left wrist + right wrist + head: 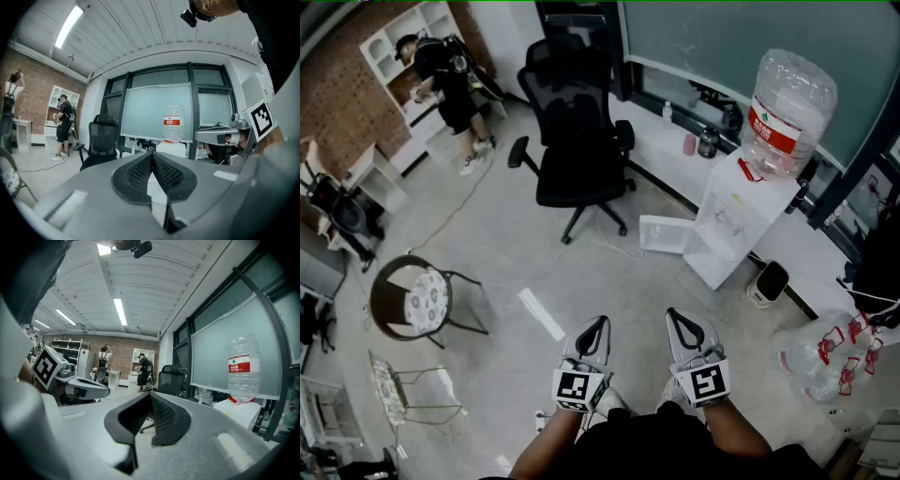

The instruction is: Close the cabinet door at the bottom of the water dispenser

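Note:
The white water dispenser point(733, 214) stands at the right by the window with a large clear bottle point(786, 111) on top. Its white bottom cabinet door point(664, 234) is swung open to the left, out over the floor. Both grippers are held low in front of me, well short of the dispenser. My left gripper point(604, 322) is shut with nothing between its jaws, and my right gripper point(671, 313) beside it also looks shut and empty. The left gripper point(151, 155) points toward the bottle point(172, 123). For the right gripper point(150, 396), the bottle point(243, 369) stands off to the right.
A black office chair point(577, 141) stands left of the dispenser. A round-seat chair point(412, 298) and a wire chair point(411, 384) are at the left. A small white heater point(768, 282) and a bag of empty bottles point(823, 358) lie right. A person point(450, 75) stands far back.

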A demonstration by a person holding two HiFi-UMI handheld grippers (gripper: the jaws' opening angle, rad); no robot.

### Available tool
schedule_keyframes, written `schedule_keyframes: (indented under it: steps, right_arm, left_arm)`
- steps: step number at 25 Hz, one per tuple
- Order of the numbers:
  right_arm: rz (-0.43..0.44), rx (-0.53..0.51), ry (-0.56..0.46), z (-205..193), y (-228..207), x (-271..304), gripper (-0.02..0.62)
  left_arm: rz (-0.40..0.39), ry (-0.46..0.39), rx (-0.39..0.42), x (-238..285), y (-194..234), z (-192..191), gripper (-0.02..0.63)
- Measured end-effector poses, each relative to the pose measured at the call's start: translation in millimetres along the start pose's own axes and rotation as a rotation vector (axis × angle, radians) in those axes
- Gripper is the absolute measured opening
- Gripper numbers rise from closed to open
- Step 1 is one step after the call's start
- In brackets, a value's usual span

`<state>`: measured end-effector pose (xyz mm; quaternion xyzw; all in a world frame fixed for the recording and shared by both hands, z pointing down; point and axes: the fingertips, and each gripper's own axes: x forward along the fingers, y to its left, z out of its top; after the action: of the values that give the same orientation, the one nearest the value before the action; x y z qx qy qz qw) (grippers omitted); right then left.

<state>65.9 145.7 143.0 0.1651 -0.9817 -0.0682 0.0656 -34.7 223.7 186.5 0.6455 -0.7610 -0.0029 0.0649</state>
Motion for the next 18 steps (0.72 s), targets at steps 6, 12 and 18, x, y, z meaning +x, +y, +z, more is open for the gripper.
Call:
schedule_keyframes:
  steps: [6, 12, 18]
  right_arm:
    - [-0.014, -0.009, -0.014, 4.5, 2.2, -0.5, 0.002]
    - [-0.037, -0.027, -0.011, 6.5, 9.6, 6.5, 0.003]
    - [-0.085, 0.001, -0.018, 8.5, 21.0, 12.3, 0.003]
  left_arm:
    - [-0.011, -0.007, 0.0, -5.8, 2.2, 1.7, 0.019]
    - [-0.029, 0.002, 0.002, -11.6, 9.7, -0.5, 0.018]
    - [-0.04, -0.014, 0.008, -25.1, 29.2, 2.8, 0.018]
